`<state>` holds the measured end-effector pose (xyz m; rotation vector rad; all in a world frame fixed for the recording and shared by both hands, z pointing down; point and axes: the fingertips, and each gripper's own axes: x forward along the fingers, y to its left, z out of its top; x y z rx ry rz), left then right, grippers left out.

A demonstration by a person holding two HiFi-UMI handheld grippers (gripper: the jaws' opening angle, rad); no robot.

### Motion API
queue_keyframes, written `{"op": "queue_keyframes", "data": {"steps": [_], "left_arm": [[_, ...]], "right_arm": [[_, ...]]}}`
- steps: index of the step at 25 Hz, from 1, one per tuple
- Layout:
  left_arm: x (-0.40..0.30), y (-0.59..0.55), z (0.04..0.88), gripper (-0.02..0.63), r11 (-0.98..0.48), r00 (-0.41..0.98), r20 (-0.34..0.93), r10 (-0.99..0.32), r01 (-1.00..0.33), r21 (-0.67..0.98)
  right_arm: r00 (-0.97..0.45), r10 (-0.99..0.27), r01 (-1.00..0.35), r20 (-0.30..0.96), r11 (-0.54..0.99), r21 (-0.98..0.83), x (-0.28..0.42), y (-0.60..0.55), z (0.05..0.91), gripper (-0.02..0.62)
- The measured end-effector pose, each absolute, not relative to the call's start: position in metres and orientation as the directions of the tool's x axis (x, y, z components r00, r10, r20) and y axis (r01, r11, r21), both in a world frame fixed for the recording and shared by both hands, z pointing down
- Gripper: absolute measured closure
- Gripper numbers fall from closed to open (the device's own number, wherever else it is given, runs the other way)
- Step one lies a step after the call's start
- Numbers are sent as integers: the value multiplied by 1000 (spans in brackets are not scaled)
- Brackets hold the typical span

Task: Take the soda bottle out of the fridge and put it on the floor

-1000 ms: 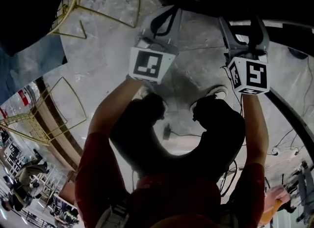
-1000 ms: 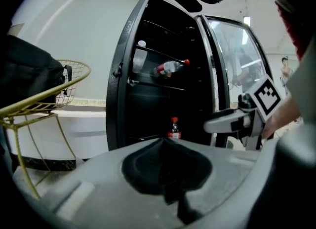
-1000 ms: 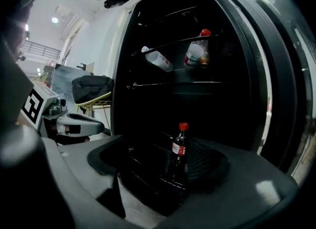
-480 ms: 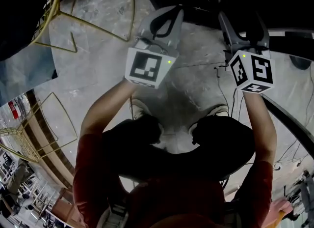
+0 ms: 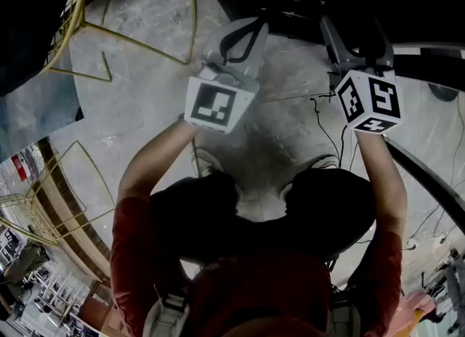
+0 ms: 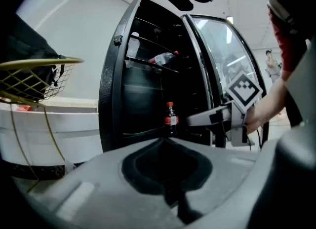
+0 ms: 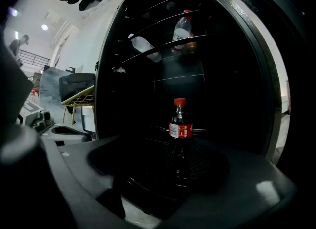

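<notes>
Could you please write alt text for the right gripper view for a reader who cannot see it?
A soda bottle with a red cap and label stands upright on a shelf inside an open, dark fridge. The right gripper faces it with jaws apart, holding nothing.

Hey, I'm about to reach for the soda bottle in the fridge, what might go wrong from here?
The soda bottle stands tall and narrow; if an open jaw of the right gripper bumps it, it may tip. Lifting too high might knock the lying bottle on the shelf above. Cables on the floor could leave it standing unsteady.
</notes>
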<state>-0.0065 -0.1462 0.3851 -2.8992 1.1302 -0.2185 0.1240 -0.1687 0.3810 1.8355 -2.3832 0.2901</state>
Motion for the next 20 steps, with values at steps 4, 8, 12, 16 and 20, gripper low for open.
{"op": "queue_keyframes", "data": {"steps": [4, 8, 12, 16, 20], "left_arm": [[-1, -146, 388, 607, -740, 730, 126, -671, -670, -57], [2, -145, 388, 606, -739, 730, 127, -672, -671, -59], [10, -140, 391, 606, -752, 741, 133, -658, -654, -81], [15, -136, 394, 607, -759, 746, 141, -650, -647, -75], [21, -131, 391, 607, -767, 755, 141, -641, -635, -87]], "right_arm": [[-257, -944, -966, 205, 247, -74, 126, -169, 380, 235], [-247, -947, -968, 207, 232, -96, 133, -170, 379, 235], [-244, -946, -969, 213, 231, -83, 136, -171, 383, 235], [-248, -943, -969, 220, 237, -73, 137, -169, 389, 235], [-231, -947, -973, 222, 220, -70, 145, -172, 389, 235]]}}
